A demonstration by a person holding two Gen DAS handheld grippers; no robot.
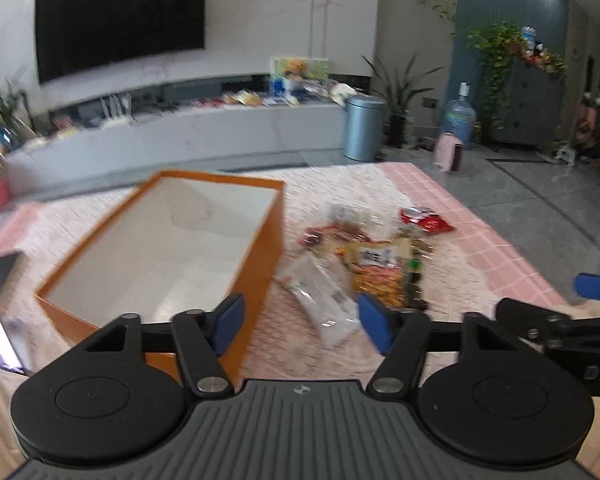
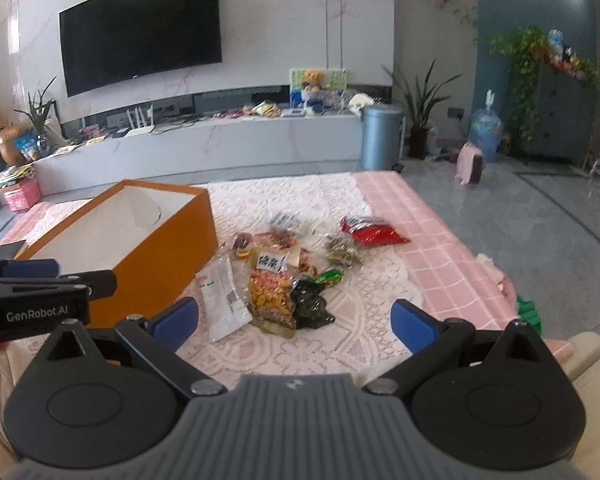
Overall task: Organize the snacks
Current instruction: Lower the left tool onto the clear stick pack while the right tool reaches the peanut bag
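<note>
The orange box (image 2: 116, 240) sits empty, ahead and left of both grippers. The snack packets (image 2: 284, 276) lie on the tabletop (image 2: 320, 344) straight ahead of the right gripper (image 2: 294, 322), fingers wide apart, nothing held. The left gripper (image 1: 300, 326) is likewise apart and empty; the white packet (image 1: 324, 300) points lengthwise away between its fingers.

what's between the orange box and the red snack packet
The snack pile on the lace cloth lies between the orange box and the red packet, clearest in the right wrist view.
</note>
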